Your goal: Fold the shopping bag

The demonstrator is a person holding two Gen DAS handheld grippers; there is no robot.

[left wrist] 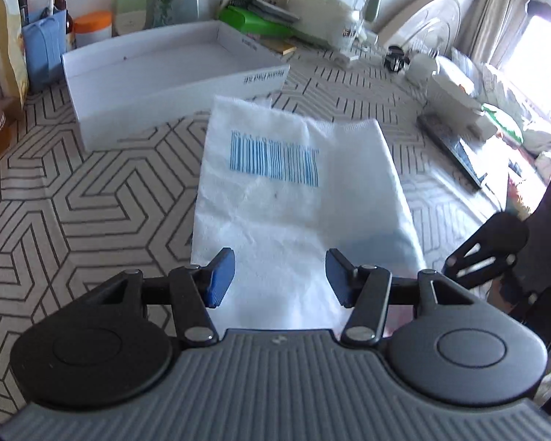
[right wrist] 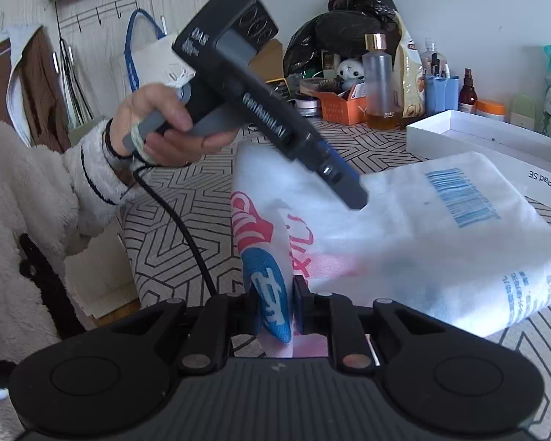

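Tabletop [left wrist: 73, 198]; left hand-held gripper [left wrist: 280, 279] hovering, splayed

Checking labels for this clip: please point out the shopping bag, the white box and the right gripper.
shopping bag [left wrist: 297, 198], left wrist view, plain white panel below the barcode.
white box [left wrist: 172, 92], left wrist view, near side wall.
right gripper [right wrist: 275, 303], right wrist view, between its fingertips, shut on the bag.

The shopping bag [left wrist: 297, 202] is white with a blue barcode [left wrist: 273, 158] and red and blue lettering [right wrist: 264, 253]. The worktop [left wrist: 92, 213] bears a beige-and-black geometric line pattern. The box [left wrist: 165, 70] is white.
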